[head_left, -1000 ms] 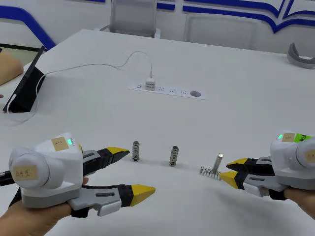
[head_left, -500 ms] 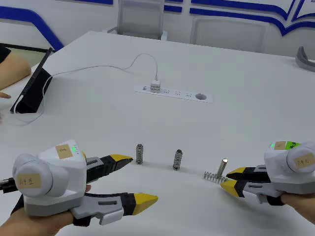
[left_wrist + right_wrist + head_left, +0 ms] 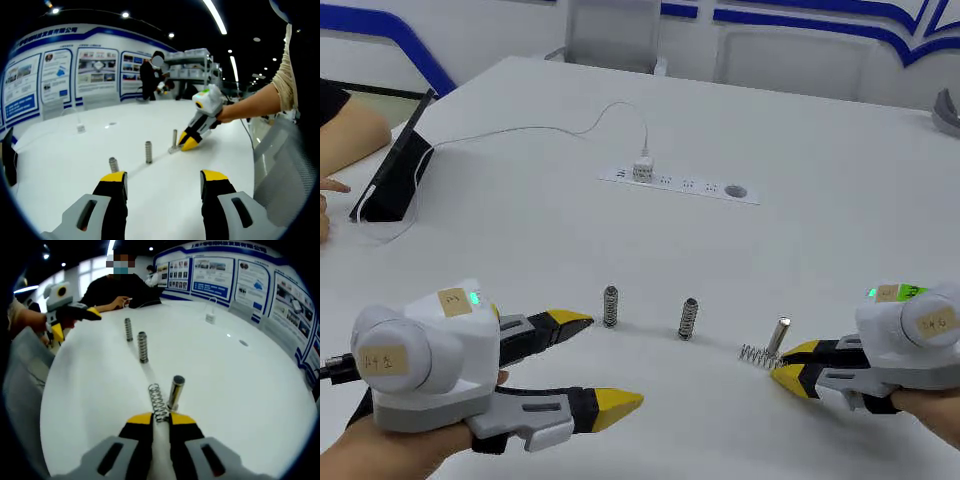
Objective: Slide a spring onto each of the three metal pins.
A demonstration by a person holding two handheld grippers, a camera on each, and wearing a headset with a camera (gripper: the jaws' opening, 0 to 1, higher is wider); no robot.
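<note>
Holding the near end of the loose spring (image 3: 754,354) between narrow fingers, the right gripper (image 3: 788,364) rests low on the white desk (image 3: 820,200) at the right; in the right gripper view the spring lies flat, and runs from the yellow tips past the left side of the bare pin (image 3: 175,390), just beside its foot. This pin leans a little in the head view; the two other pins stand upright to its left in one row, well apart, the middle pin (image 3: 688,318) and the left pin (image 3: 610,306) each with a spring already on it. The left gripper (image 3: 605,360) is near the left pin but apart from it, its fingers wide. Open desk surface lies all around the row; the power strip (image 3: 680,185) with its plug and cable is well behind, the dark tablet (image 3: 390,175) is far at the left edge, and the far desk edge is beyond them.

Against the picture of one second ago, the row of pins and both fitted springs are as they were; the right gripper stays at the spring's end, and the left fingers are as wide as before.
</note>
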